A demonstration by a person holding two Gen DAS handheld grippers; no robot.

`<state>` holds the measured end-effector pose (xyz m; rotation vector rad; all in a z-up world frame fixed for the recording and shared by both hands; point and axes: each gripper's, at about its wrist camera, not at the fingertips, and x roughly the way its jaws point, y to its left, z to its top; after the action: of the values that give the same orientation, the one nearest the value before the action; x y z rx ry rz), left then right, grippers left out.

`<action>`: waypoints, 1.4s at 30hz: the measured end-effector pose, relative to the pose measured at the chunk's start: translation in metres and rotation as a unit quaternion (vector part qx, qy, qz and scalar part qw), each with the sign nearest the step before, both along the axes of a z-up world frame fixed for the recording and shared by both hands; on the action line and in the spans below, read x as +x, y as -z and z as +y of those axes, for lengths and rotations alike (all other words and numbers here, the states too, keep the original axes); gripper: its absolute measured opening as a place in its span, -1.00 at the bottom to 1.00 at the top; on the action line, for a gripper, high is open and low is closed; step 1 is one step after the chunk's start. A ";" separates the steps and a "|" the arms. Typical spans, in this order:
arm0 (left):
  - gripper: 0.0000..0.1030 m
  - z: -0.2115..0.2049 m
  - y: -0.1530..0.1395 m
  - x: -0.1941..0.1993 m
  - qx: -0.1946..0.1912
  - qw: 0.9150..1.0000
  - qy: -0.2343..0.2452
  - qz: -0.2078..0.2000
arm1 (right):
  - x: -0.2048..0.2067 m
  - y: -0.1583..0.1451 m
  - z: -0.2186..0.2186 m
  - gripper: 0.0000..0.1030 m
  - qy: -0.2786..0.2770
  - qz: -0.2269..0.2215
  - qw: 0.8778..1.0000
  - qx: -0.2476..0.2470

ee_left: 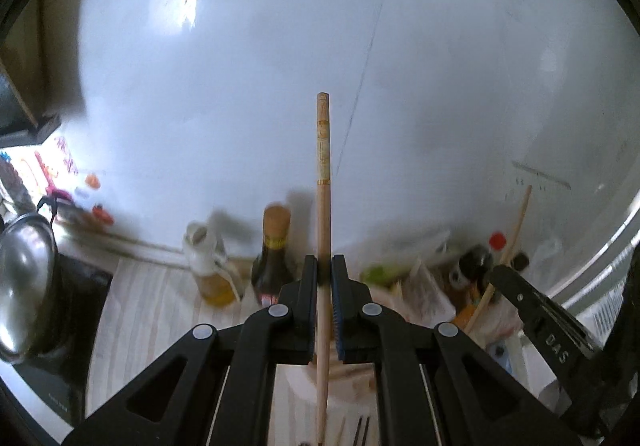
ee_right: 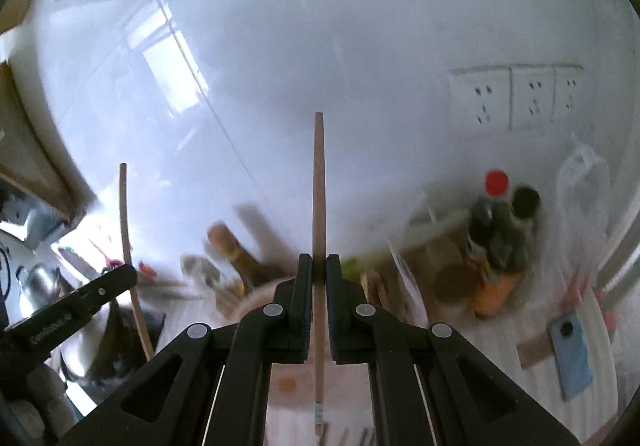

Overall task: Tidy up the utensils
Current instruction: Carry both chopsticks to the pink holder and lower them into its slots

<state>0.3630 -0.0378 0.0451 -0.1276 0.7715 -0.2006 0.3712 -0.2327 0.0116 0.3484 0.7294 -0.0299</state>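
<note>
With each hand-held gripper clamped on one chopstick, the left (ee_left: 324, 269) on a banded chopstick (ee_left: 323, 150) and the right (ee_right: 319, 269) on a plain chopstick (ee_right: 319, 182), both raised above the dark sauce bottle (ee_left: 272, 258), keep them upright and lower them slowly together.

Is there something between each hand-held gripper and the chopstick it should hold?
No, nothing is between them. The left hand-held gripper is already shut on one wooden chopstick, and the right hand-held gripper is shut on another chopstick. Both sticks point up in front of the white wall.
</note>
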 end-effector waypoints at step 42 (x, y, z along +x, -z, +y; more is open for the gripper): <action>-0.92 -0.024 0.050 0.059 0.001 1.000 0.016 -0.015 | 0.028 0.052 0.011 -0.87 -0.029 -0.046 0.998 0.006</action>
<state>0.4219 -0.0613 -0.0054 -0.1100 0.7448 -0.2315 0.3992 -0.2221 -0.0407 0.3384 0.6481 0.0452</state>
